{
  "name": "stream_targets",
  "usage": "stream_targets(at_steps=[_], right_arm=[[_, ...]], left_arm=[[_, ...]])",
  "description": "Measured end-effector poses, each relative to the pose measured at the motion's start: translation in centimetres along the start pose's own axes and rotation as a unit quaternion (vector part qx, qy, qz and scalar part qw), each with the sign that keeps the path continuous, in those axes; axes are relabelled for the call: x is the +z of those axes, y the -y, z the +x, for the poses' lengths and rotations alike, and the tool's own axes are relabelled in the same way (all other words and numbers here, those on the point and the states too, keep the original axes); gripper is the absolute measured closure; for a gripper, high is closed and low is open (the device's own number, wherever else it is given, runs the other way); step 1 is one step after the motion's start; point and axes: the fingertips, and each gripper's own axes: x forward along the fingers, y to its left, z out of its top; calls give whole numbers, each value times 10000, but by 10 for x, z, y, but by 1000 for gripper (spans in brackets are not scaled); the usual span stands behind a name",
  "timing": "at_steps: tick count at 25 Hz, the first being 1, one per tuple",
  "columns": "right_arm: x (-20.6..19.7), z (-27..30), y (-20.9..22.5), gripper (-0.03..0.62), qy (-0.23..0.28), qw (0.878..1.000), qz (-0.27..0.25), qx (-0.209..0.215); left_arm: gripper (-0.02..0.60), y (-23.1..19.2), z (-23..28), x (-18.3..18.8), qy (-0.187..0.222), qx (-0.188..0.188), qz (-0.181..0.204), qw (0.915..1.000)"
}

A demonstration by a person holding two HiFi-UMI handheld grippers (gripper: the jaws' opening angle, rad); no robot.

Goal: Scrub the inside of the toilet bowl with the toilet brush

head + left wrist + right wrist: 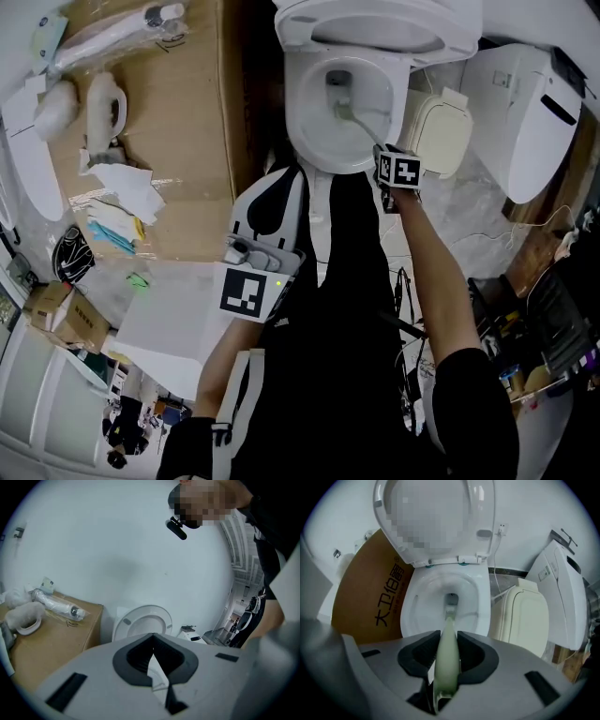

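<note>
The right gripper (447, 660) is clamped on the toilet brush (448, 639) handle. The brush head sits at the drain of the toilet bowl (309, 141), clear of the rim. The left gripper (152, 660) is closed and empty, well back from the bowl. A cardboard box (187, 141) stands just beside the bowl.

Pale-green toilet brush (446, 658) slants down; reaching deep inside white toilet bowl (419, 597).

The toilet lid (464, 23) runs past the head view's top.
</note>
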Motion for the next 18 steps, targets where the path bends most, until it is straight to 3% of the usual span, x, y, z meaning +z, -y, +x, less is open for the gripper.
stream_targets(at_steps=[5,9,12,18], right_arm=[[18,-8,21,474,-113,9903,-1367,-231],[45,-11,33,474,-112,9626,-2658,-521],[64,-12,34,474,-107,9120,-4011,-848],[95,-5,14,474,-63,7635,-6335,-1251]], left_arm=[[574,5,7,8,169,76,-14,9998],[574,6,11,7,170,156,-72,9997],[574,6,14,10,285,219,-136,9993],[574,1,10,15,420,429,-237,9979]])
